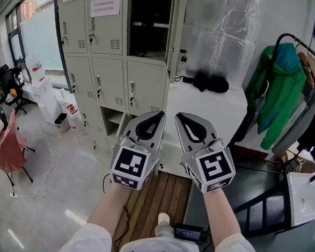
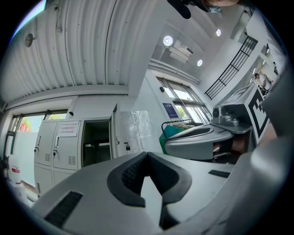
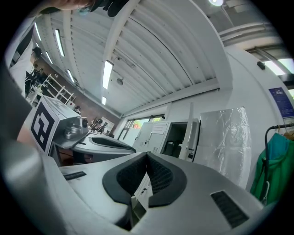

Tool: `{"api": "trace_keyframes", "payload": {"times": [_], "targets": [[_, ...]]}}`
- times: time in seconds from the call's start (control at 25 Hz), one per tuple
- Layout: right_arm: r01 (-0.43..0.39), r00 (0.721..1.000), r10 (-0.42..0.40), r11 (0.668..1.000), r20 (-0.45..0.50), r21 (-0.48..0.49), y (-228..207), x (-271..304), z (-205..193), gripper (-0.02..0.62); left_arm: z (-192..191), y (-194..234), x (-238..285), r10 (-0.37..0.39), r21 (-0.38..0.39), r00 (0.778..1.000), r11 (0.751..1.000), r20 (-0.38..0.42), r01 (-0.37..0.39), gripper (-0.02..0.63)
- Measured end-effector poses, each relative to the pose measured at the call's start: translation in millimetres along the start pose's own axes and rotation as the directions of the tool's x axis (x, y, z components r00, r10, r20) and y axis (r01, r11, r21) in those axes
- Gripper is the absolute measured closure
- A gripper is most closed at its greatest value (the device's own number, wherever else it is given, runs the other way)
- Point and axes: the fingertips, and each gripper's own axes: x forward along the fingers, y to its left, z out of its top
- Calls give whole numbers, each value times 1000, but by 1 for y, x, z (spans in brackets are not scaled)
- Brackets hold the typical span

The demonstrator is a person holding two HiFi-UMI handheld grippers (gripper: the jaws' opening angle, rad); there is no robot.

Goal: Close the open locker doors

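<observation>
the left gripper (image 1: 160, 115) is closed, tips pressed together, and nothing is held in it. the right gripper (image 1: 178, 117) is closed and empty too. both are held up side by side, well apart from the lockers (image 1: 110, 65). a top door (image 1: 174, 38) is seen swung open, edge-on, so its front is hidden. the space inside is dark and hard to make out. a low locker (image 1: 112, 121) is open as well, just beside the left gripper, and its door cannot be made out.

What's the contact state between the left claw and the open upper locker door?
Apart. Head view: the left claw is held well short of the open upper locker door, with closed lockers visible between them.
</observation>
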Motion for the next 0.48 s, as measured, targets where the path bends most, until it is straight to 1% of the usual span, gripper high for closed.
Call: {"api": "trace_keyframes", "payload": {"times": [0.24, 0.36, 0.48], "targets": [[-5, 999, 6, 1000, 39, -6, -44, 42, -6, 595, 4, 31, 52, 24, 7, 1000, 1000, 12, -24, 589], [-15, 998, 16, 1000, 61, -13, -67, 61, -10, 595, 2, 44, 79, 42, 33, 999, 999, 12, -43, 589], [-12, 997, 12, 1000, 82, 3, -93, 79, -16, 595, -5, 54, 105, 52, 50, 999, 997, 6, -52, 589]]}}
